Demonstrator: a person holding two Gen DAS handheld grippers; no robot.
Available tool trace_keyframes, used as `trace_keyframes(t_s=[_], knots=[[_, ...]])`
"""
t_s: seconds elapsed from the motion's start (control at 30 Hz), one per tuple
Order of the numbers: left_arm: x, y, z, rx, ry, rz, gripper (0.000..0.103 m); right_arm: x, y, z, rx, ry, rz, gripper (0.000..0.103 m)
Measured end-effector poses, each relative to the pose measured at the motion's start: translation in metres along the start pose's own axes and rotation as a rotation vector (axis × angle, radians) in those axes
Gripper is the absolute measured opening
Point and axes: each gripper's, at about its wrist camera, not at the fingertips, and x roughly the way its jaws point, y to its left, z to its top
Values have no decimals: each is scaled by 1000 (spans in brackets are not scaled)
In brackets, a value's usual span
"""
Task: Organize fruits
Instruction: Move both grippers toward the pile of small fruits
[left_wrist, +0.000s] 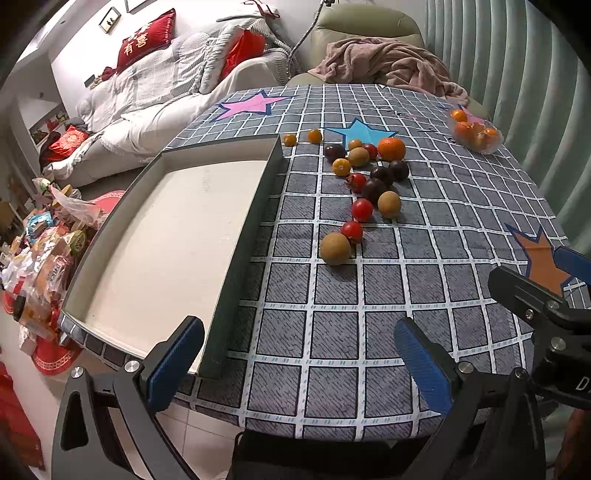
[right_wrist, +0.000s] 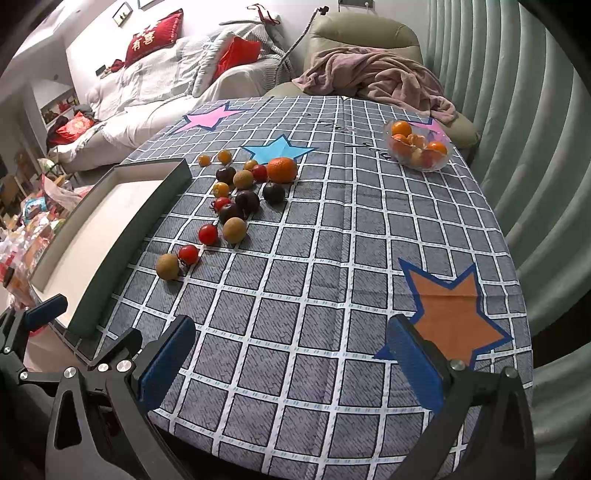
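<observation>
The left gripper (left_wrist: 299, 363) hangs low over the near edge of the table (left_wrist: 332, 332), fingers spread wide and holding nothing, its left finger (left_wrist: 175, 363) beside the tray's (left_wrist: 255, 206) near corner. The right gripper (right_wrist: 291, 360) sits level beside it, likewise spread and empty. The loose fruits (left_wrist: 364, 181) lie scattered just right of the tray; a glass bowl (right_wrist: 419, 149) of oranges stands well beyond.

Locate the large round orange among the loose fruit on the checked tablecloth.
The large round orange sits at the far end of the loose fruit, touching the blue star's near edge, right of a red cherry tomato.
</observation>
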Motion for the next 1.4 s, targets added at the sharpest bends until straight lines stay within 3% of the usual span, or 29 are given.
trace_keyframes(t_s=[0.93,1.4], knots=[[15,-18,1,52,38,14,103,19,-16,6,23,37,-10,103],[39,-35,16,89,60,-44,103,40,-28,16,21,64,-12,103]])
